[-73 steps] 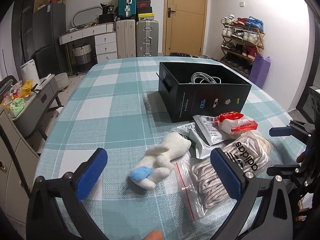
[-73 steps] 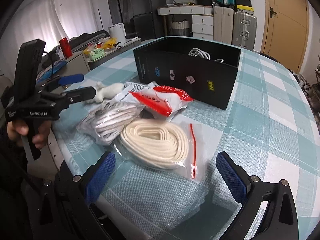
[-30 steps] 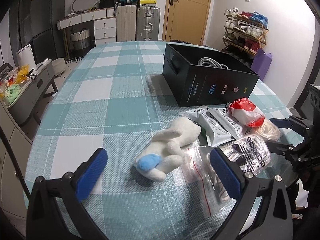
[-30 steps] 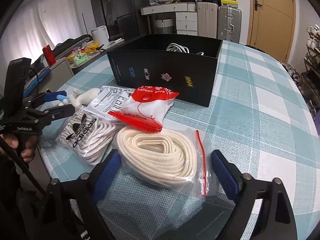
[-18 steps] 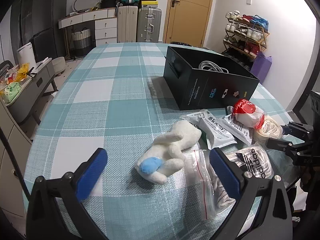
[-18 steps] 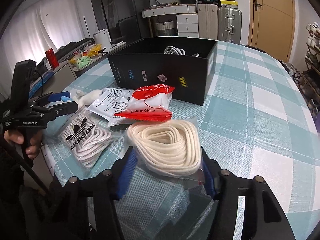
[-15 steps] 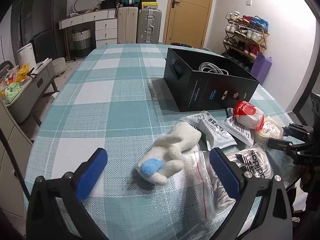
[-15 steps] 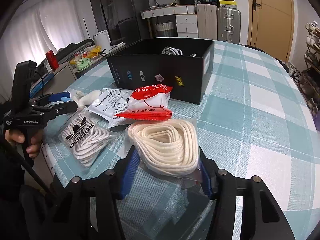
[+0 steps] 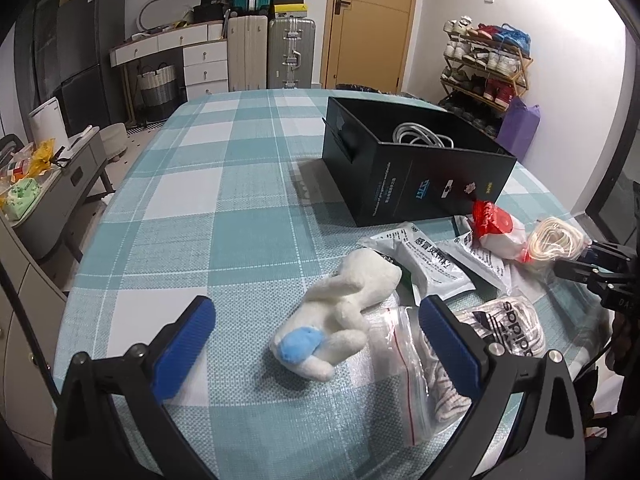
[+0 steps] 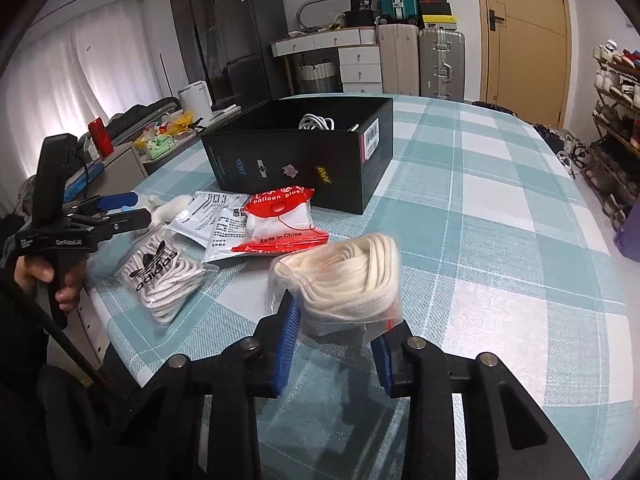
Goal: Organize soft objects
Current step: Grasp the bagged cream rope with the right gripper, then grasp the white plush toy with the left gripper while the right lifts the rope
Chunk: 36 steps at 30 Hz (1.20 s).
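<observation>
Between right gripper (image 10: pixel 334 344) pads (squeezed): rope bag (image 10: pixel 344 276)

The table (image 9: pixel 248 184) wears a woven checked cloth, matt and a little rough. The cream rope (image 10: pixel 352 276) sits in a clear glossy plastic bag, the toy rabbit (image 9: pixel 340 312) looks fluffy plush, and the black box (image 9: pixel 400 184) seems smooth matt cardboard.

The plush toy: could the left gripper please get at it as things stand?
Probably yes: the left gripper is open, the plush toy lies uncovered between its fingers' line, nothing on top.
</observation>
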Each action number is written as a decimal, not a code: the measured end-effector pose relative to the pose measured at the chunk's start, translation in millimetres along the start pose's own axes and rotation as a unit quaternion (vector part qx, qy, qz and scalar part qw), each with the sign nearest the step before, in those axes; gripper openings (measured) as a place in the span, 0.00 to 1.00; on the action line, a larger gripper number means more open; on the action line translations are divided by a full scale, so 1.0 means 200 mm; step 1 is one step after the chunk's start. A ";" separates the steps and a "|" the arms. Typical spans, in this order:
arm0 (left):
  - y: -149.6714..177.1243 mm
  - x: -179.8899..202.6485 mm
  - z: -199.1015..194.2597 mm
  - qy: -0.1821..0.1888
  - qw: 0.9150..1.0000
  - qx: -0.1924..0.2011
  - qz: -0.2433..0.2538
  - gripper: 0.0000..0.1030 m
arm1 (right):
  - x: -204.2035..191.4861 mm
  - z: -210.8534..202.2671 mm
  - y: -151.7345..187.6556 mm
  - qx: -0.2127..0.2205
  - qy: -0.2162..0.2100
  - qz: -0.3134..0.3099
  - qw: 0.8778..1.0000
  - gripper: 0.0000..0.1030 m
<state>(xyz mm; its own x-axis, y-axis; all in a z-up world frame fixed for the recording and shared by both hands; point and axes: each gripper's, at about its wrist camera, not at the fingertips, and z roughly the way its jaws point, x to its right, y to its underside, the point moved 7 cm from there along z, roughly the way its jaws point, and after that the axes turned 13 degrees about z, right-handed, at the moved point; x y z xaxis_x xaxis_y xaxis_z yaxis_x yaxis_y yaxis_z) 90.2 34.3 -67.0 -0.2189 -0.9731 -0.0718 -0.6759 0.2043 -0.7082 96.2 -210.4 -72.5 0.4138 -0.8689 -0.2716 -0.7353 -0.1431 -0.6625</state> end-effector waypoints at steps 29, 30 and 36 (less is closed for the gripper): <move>-0.03 0.05 -0.10 0.041 0.998 0.043 0.006 0.34 | 0.07 -0.01 -0.08 0.026 -0.017 0.067 0.997 0.61; -0.03 0.05 -0.10 0.041 0.998 0.044 0.005 0.34 | 0.07 -0.01 -0.09 0.028 -0.020 0.073 0.997 0.61; -0.04 0.05 -0.11 0.040 0.998 0.047 0.001 0.34 | 0.06 0.02 -0.13 0.024 -0.042 0.097 0.994 0.41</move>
<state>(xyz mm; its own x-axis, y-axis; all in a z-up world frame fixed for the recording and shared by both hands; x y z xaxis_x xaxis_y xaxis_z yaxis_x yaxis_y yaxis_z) 77.1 25.0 -47.1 -0.2787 -0.9602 -0.0201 -0.6071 0.1924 -0.7710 122.4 -215.5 -62.3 0.3116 -0.8353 -0.4530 -0.7798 0.0476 -0.6242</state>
